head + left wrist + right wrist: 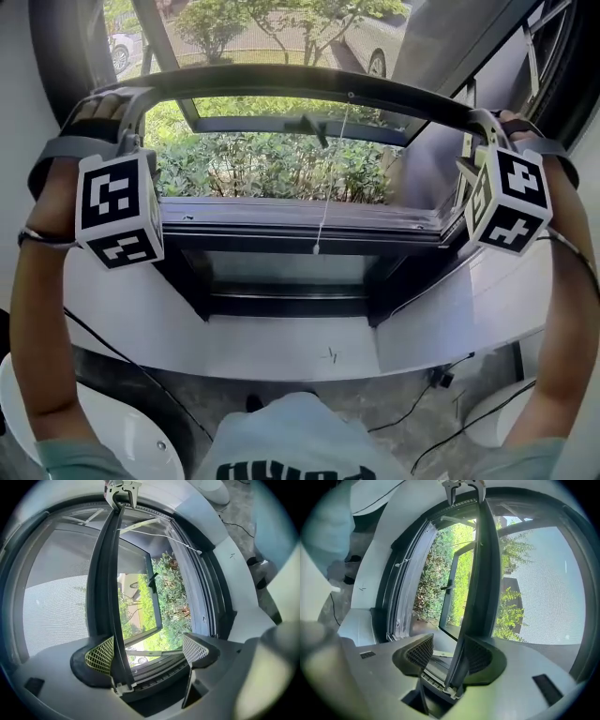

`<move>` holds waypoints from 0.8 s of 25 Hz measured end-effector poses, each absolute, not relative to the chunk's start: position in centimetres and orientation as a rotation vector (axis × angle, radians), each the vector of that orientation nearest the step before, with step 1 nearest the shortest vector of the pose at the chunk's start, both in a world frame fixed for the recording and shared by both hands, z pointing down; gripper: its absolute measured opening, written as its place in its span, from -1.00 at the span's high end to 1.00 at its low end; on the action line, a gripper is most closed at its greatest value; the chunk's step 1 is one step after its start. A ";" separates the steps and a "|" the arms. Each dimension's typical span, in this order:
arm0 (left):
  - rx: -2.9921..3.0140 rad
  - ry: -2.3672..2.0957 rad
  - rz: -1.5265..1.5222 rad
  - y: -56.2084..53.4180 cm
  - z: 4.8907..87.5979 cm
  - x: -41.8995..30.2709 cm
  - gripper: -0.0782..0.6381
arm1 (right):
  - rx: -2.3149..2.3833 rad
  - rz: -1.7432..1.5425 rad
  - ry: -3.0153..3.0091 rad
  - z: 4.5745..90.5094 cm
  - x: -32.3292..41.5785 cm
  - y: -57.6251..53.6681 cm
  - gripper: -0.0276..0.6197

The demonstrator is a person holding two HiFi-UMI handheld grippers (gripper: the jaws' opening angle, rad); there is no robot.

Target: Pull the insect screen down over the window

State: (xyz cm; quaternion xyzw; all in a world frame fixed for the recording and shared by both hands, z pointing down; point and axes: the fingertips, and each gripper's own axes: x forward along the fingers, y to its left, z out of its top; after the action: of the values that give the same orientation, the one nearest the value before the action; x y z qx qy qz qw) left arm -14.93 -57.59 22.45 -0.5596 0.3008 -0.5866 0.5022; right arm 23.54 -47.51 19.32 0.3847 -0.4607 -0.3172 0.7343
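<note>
Screen bar (309,82) level, long axis left-right, within parted jaws of left claw (147,651) and right claw (450,653)

Dark-grey pull bar of insect screen (309,86) runs across full width of window, high in opening, well above bottom frame. Fine grey mesh (56,602) stretched taut on one side of bar only; other side uncovered. Thin white cord (330,178) hangs from bar's middle, its end dangling just in front of bottom frame. Black-framed window (300,225) open: glazed sash (151,590) swung outward, dark handle showing on its edge.
</note>
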 end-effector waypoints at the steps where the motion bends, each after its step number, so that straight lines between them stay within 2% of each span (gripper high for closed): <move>1: -1.361 0.719 -1.422 -57.5 23.3 -14.9 -0.46 | 0.839 -0.693 -1.017 20.2 23.6 -47.5 0.26; 14: -1.516 0.651 -1.472 -56.5 36.0 -14.5 -0.46 | 0.769 -0.622 -1.102 32.6 23.5 -47.0 0.26; 20: -1.470 0.656 -1.509 -56.8 39.4 -14.5 -0.46 | 0.791 -0.623 -1.120 35.9 23.6 -47.4 0.27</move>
State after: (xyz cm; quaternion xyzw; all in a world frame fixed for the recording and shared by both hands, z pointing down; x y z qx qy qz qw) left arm -14.51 -56.85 39.40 -0.5947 0.2656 -0.6104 0.4508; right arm 23.63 -47.37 35.93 0.3593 -0.5087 -0.2830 0.7295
